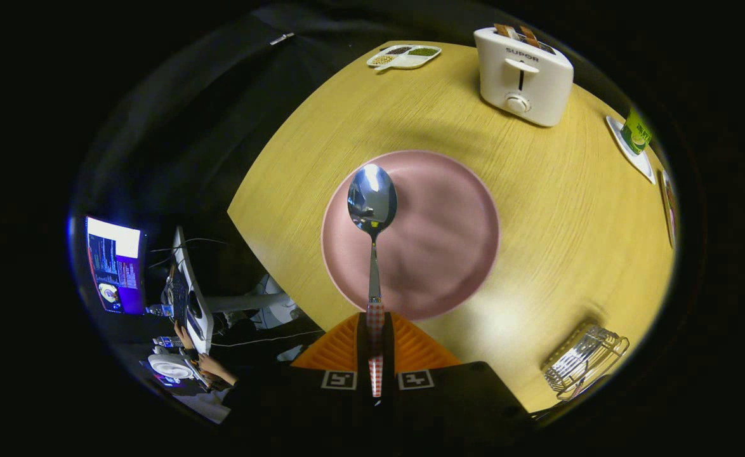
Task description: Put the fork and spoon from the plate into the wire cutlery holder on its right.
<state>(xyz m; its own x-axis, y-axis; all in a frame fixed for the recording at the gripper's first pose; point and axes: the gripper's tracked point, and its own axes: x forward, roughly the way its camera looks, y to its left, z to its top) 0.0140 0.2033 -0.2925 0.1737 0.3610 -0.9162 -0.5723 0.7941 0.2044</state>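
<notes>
**A:** Gripper (375, 343) status at that frame?

**B:** Fingers were closed tight on the spoon (372, 216), both pressing its checkered handle. Bowl of the spoon pointed straight ahead, over the left half of the pink plate (448, 235). Couldn't tell if it was touching the plate or lifted off it.

**A:** Plate location?

**B:** Middle of the wooden table (537, 254), nearer the front edge. Nothing else was lying on it.

**A:** Holder?

**B:** Wire cutlery holder (585, 362) sat at the table's front right corner, well apart from the plate. Contents too small to tell.

**A:** Anything else on the surface?

**B:** White toaster (523, 76) at the far edge, divided snack tray (404, 56) to its left at the far left corner. Green carton (636, 130) on a white dish (629, 152) at the right edge.
</notes>
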